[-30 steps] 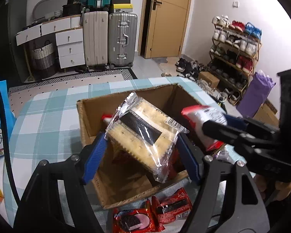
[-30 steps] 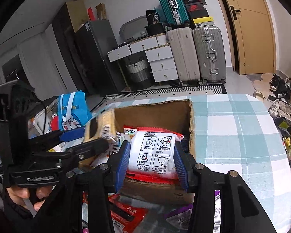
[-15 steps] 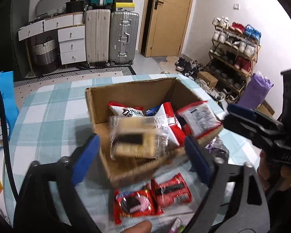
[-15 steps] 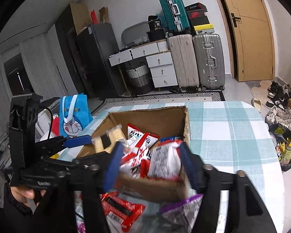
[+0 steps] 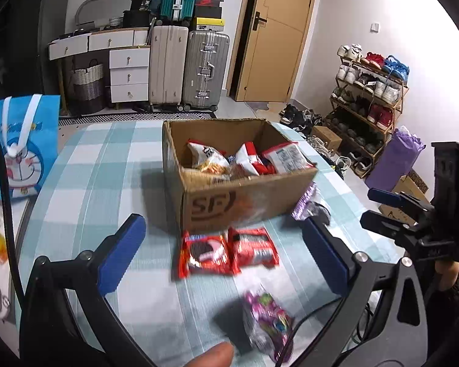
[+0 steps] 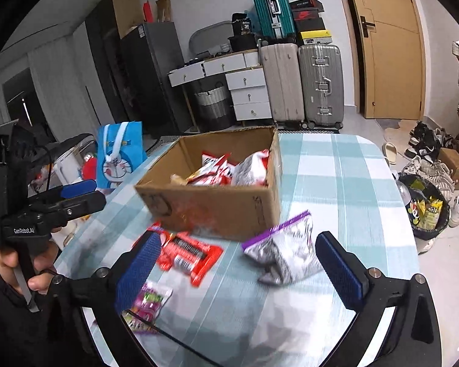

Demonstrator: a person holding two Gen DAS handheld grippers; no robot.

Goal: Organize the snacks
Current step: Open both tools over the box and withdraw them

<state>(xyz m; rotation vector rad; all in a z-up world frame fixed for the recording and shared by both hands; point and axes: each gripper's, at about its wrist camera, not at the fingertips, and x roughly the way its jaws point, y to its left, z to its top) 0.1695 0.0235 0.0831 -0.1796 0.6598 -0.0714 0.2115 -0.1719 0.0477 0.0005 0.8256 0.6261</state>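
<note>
Now both the left gripper and right gripper gape wide, empty, below the frame-centre cardboard box of snacks

One cardboard box stands on the bench, and at least four snack packets show inside it, though an exact count cannot be told. On the bench outside the box lie two red cookie packets, one silver pouch with a purple strip and one pink-and-green candy bag. Two tongs are in view, the left tongs and the right tongs, both spread wide with nothing between them; one blue Doraemon bag stands at the bench's edge.
</note>
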